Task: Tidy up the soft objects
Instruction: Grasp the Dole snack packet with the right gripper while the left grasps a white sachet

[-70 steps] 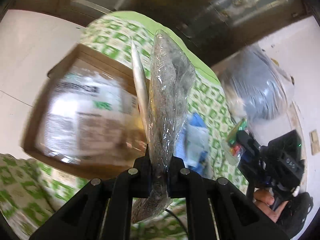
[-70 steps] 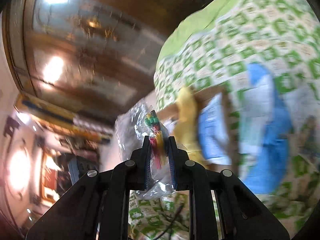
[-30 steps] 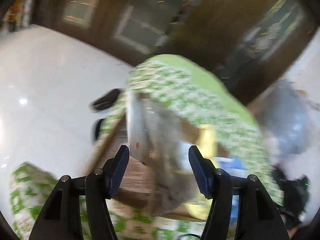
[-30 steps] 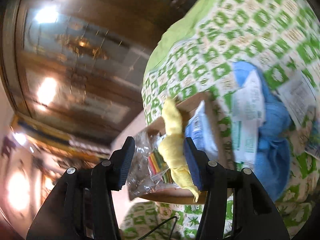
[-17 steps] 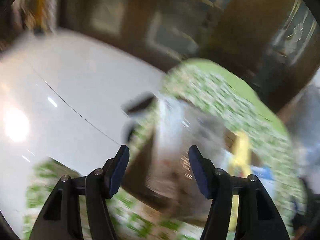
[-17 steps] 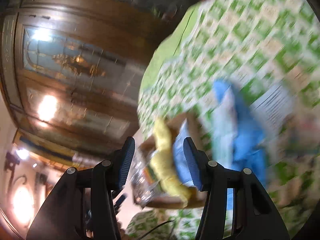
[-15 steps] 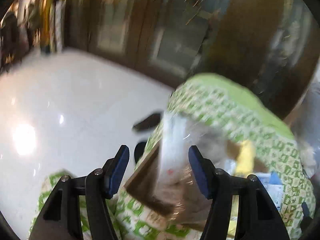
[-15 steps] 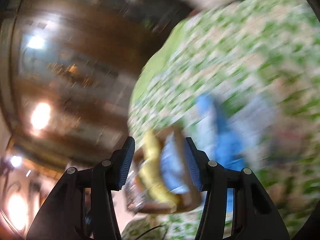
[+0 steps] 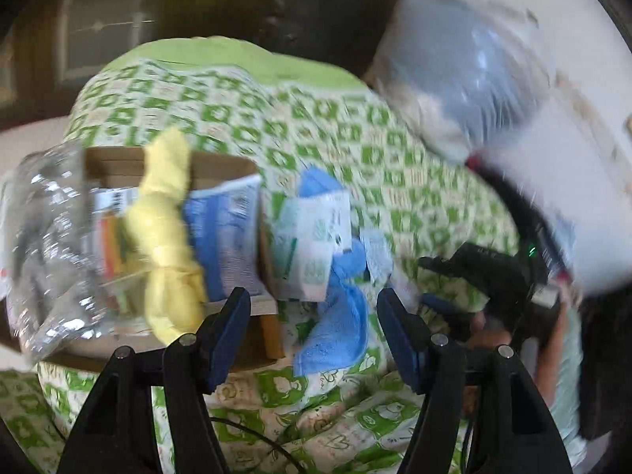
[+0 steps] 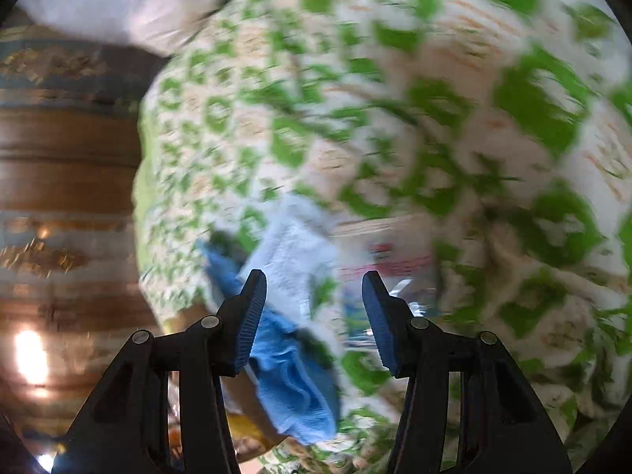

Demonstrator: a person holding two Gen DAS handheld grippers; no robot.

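Left gripper [image 9: 314,328]: jaws spread wide, nothing between them. Right gripper [image 10: 314,312]: jaws likewise apart, empty; view heavily blurred. Brown cardboard box [image 9: 221,168] sits on green-and-white patterned quilt [image 9: 316,118]. Inside box: twisted yellow cloth [image 9: 168,237], crinkled clear plastic bag [image 9: 47,260], blue-and-white printed packet [image 9: 227,237]. Blue terry towel [image 9: 339,316] and white-green paper packet [image 9: 312,249] lie on quilt just beside box.

I see right wrist view motion-smeared: red-printed packet [image 10: 389,262] at 5 o'clock unreadable. Cardboard box [image 9: 166,166] at 9 o'clock partly hidden behind clear bag [image 9: 47,245].
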